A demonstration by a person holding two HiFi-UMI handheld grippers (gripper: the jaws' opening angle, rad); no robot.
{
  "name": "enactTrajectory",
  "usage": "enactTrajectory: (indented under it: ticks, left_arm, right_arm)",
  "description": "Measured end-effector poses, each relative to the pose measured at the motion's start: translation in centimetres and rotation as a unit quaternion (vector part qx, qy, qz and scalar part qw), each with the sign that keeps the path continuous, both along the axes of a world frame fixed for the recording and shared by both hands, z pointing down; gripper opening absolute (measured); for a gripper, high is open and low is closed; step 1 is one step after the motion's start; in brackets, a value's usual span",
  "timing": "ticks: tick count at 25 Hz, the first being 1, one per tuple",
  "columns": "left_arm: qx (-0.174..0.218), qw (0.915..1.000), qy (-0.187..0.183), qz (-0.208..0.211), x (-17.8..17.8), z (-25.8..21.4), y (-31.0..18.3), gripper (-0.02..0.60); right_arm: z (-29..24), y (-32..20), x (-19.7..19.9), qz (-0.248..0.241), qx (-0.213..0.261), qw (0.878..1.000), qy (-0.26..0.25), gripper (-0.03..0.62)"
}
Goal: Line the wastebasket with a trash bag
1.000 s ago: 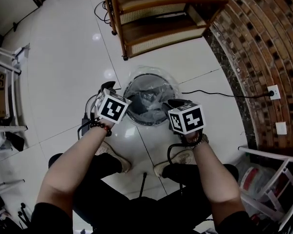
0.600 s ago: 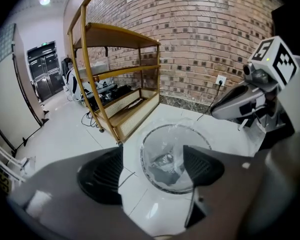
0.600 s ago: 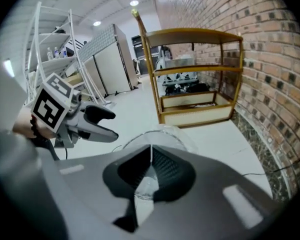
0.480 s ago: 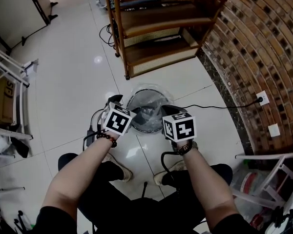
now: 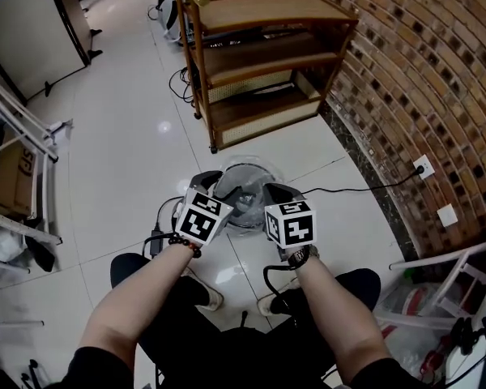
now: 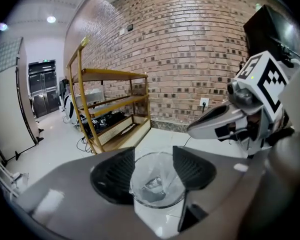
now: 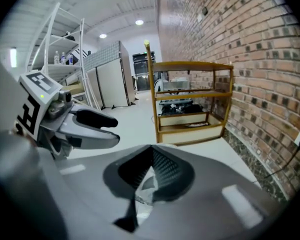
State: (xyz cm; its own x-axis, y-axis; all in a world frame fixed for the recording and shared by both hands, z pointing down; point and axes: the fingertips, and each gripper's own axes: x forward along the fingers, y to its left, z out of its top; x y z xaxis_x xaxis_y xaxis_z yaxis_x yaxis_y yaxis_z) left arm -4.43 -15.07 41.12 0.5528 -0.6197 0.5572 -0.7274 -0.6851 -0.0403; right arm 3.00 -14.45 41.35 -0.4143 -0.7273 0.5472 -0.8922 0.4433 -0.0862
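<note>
A round wastebasket point(image 5: 245, 178) stands on the white tile floor with a clear trash bag point(image 6: 155, 183) inside it. Both grippers hang above its near side, apart from it. My left gripper point(image 5: 208, 180) is open; its jaws have just been closing, and nothing is between them. In the left gripper view the wastebasket point(image 6: 157, 189) shows far below, through the gap of that gripper point(image 6: 154, 152). My right gripper point(image 5: 275, 191) is shut with nothing in it. Its tips meet in the right gripper view point(image 7: 152, 151), with a sliver of the basket point(image 7: 144, 188) below them.
A wooden shelf unit point(image 5: 259, 63) stands just behind the basket, against a curved brick wall point(image 5: 421, 79). A black cable point(image 5: 348, 190) runs across the floor to a wall socket point(image 5: 422, 167). White metal racks stand at the left point(image 5: 8, 136) and lower right point(image 5: 445, 290).
Both grippers have risen from the basket's rim and come closer together. The head view has tilted up and takes in more of the shelf and the room.
</note>
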Motion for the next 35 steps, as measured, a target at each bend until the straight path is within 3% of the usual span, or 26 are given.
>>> enactTrajectory:
  ticks: [11,23,35]
  left_arm:
    - [0.053,0.9978,0.038,0.009,1.9,-3.5,3.9,0.147]
    - [0.072,0.9946,0.074,-0.003,1.9,-4.2,7.4,0.002]
    - [0.080,0.9921,0.097,-0.005,2.3,-4.3,8.7,0.001]
  right_arm:
    - [-2.0,2.9,0.1,0.010,0.034,0.999,-0.010,0.002]
    - [-3.6,5.8,-0.2,0.005,0.064,0.998,-0.017,0.002]
    - [-3.6,7.2,-0.3,0.005,0.070,0.997,-0.021,0.002]
